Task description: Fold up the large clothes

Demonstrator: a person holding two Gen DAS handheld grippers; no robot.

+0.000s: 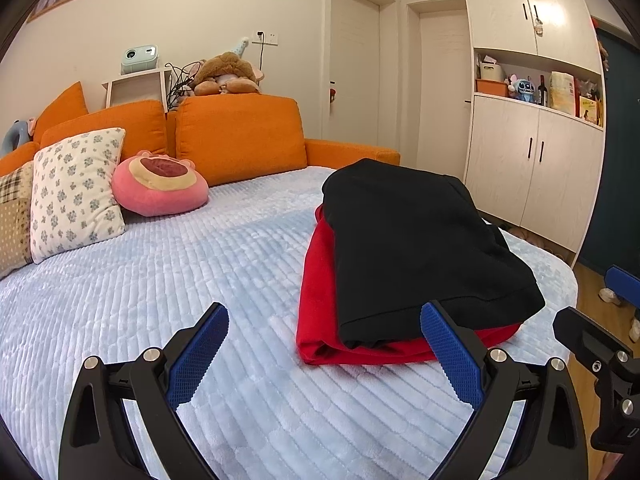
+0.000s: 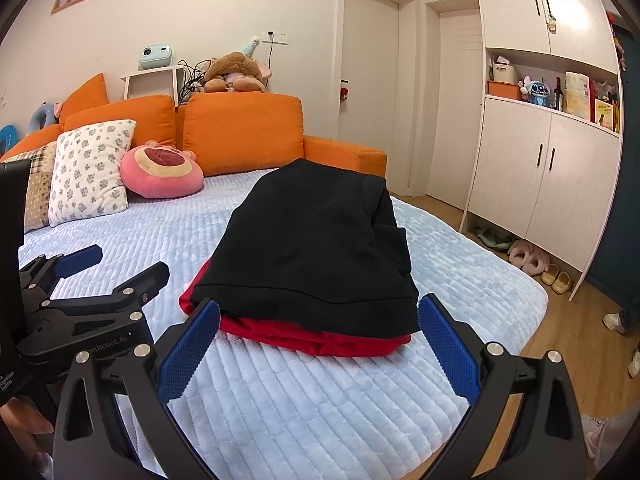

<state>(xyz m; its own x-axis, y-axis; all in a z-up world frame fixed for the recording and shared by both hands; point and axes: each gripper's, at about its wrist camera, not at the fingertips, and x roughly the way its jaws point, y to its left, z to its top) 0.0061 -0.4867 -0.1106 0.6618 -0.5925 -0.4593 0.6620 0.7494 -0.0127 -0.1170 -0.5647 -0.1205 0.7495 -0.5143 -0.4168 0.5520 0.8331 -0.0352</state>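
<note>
A folded black garment [image 1: 416, 248] lies on top of a folded red garment [image 1: 320, 304] on the light blue bed cover [image 1: 168, 280]. The stack also shows in the right wrist view, black [image 2: 316, 240] over red [image 2: 320, 338]. My left gripper [image 1: 324, 316] is open and empty, just in front of the stack's near left corner. My right gripper [image 2: 320, 310] is open and empty, its fingers on either side of the stack's near edge, a little short of it. The left gripper [image 2: 116, 264] also shows at the left of the right wrist view.
An orange sofa back [image 1: 240, 136] stands behind the bed with a floral pillow [image 1: 76, 188] and a pink plush cushion [image 1: 160, 184]. White cupboards [image 2: 548, 172] stand at the right, with slippers [image 2: 528, 260] on the wooden floor. The bed's right edge [image 2: 532, 292] is close to the stack.
</note>
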